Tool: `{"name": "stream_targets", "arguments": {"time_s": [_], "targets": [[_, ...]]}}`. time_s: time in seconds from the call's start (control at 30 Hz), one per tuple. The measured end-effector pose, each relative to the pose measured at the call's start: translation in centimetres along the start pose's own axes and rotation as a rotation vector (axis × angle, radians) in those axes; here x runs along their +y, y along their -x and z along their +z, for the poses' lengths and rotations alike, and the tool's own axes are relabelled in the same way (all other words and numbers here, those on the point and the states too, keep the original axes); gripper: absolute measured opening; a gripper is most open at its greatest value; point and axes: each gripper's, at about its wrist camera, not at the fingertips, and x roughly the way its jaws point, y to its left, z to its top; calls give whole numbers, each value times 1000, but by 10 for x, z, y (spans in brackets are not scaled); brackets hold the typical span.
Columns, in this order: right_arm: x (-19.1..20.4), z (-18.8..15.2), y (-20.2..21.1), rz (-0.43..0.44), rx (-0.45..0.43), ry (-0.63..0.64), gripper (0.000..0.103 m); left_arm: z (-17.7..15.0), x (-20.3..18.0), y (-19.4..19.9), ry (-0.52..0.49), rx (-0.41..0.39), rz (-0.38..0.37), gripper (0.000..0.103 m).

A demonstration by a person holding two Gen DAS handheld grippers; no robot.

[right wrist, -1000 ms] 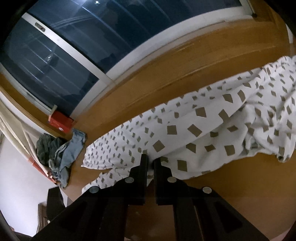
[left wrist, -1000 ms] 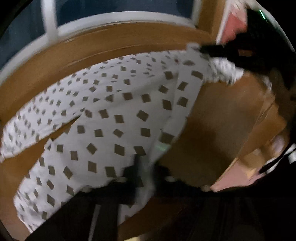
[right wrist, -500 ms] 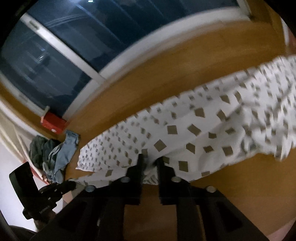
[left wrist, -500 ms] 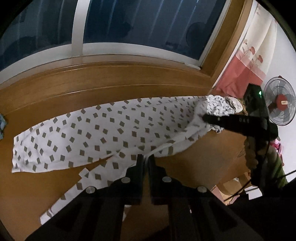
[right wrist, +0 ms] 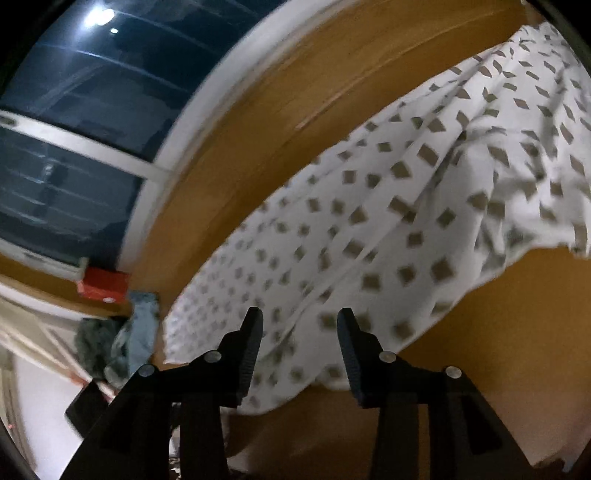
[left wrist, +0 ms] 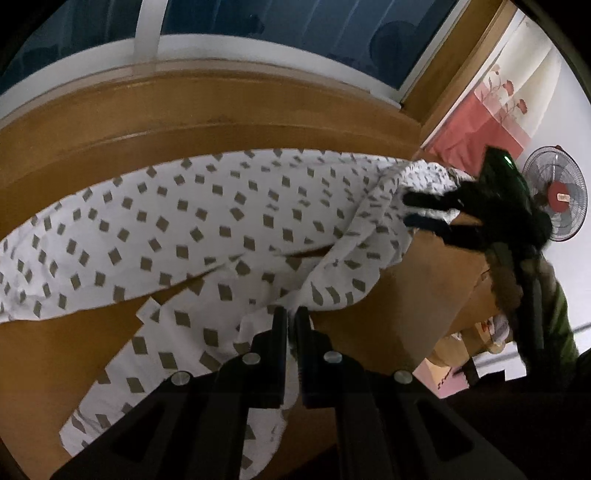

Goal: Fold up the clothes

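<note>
My left gripper [left wrist: 290, 314] is clenched on the near edge of the white patterned garment [left wrist: 207, 229] spread across the wooden floor [left wrist: 55, 350], while my right gripper [right wrist: 300, 325] is opening, its jaws apart above the cloth.

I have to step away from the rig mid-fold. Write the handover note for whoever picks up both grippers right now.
Left gripper: shut on the near edge of the patterned garment, cloth pinched between its fingers.
Right gripper: jaws opening, pads clear of the cloth, which lies under and between them, not gripped.
Garment: white with brown squares, spread lengthwise on the wooden floor by the window, wrinkled and bunched at the right gripper's end.
Other clothes: a small pile at the wall.
Done: garment laid out long.
Left: no finished fold visible; regrip with the right, fold, then probably the pile.
</note>
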Motion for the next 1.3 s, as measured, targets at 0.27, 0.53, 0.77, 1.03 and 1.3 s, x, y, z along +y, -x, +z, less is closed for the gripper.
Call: {"name": "stream_targets", "arguments": {"time_s": [0.27,0.53,0.77,1.03,1.3], "targets": [[-1,21,-20,1,45,-23,42,-11,-4,-8,-18,35,-3,4],[-10,37,-22,-14,21,-56,42,-15,-10,-15,11,50,2,4],[-5,40,-12,14,-34,-2,2,-18,-10,-25,16,99,32,31],[11,40,24,89,-136,32,2,-22,-23,-31,-19,82,42,55],[12,34,36,75,-142,74,2,-17,-36,-41,-61,85,87,2]]}}
